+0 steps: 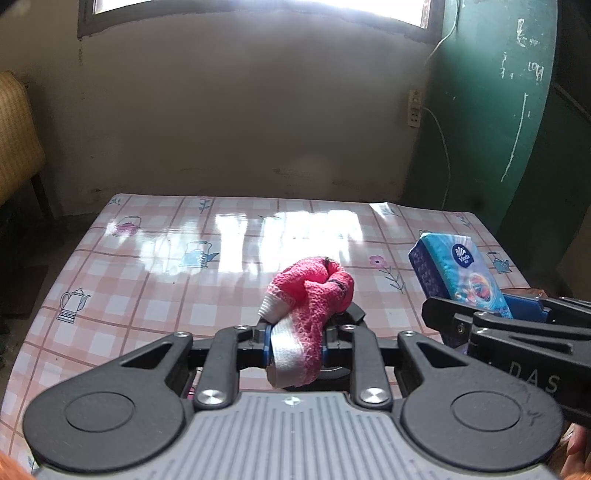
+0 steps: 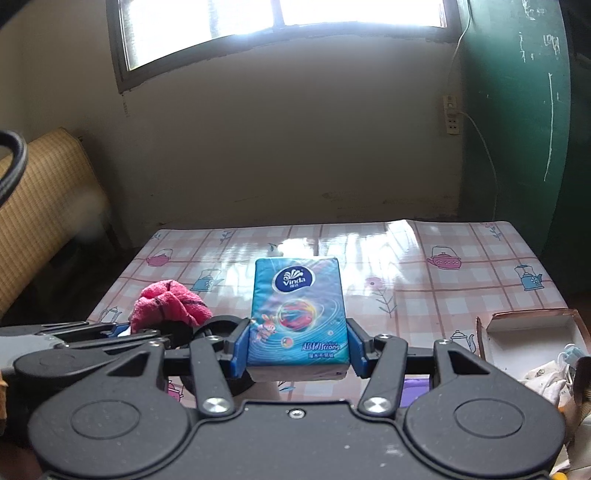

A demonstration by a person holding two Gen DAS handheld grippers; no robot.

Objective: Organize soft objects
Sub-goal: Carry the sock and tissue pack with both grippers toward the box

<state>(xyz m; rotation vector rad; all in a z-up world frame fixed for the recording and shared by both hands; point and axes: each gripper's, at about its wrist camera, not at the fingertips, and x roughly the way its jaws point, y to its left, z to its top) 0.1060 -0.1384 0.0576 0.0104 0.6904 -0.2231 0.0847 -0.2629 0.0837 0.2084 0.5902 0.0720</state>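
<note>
You are facing a stained cream wall with a bright window (image 2: 284, 33) above and a green door (image 2: 517, 110) to the right; below them stands the desk (image 1: 147, 258), covered in a glossy pink checked cloth printed with teapots and flowers.

Your left gripper (image 1: 295, 343) is pinched nearly closed on a pink sock (image 1: 314, 291). The white cuff and part of the pink leg run down between its fingers, while the bunched, knotted end rises just ahead of the fingertips, held up off the desk. In the right wrist view the same sock (image 2: 170, 302) sits just left of your right gripper.

Your right gripper (image 2: 297, 347) stands about half open, its blue pads pressed on both long sides of a blue Vinda tissue pack (image 2: 299, 314). The pack lies flat between the fingers, logo end pointing away from you, raised above the cloth. From the left wrist view the pack (image 1: 458, 273) shows just right of the left gripper, tilted.

To the right of your right gripper, near the desk's front corner, an open cardboard box (image 2: 532, 332) with a white inside holds some small pale items too blurred to name. A woven tan seat back (image 2: 48, 206) stands off to the left, beyond the desk.
</note>
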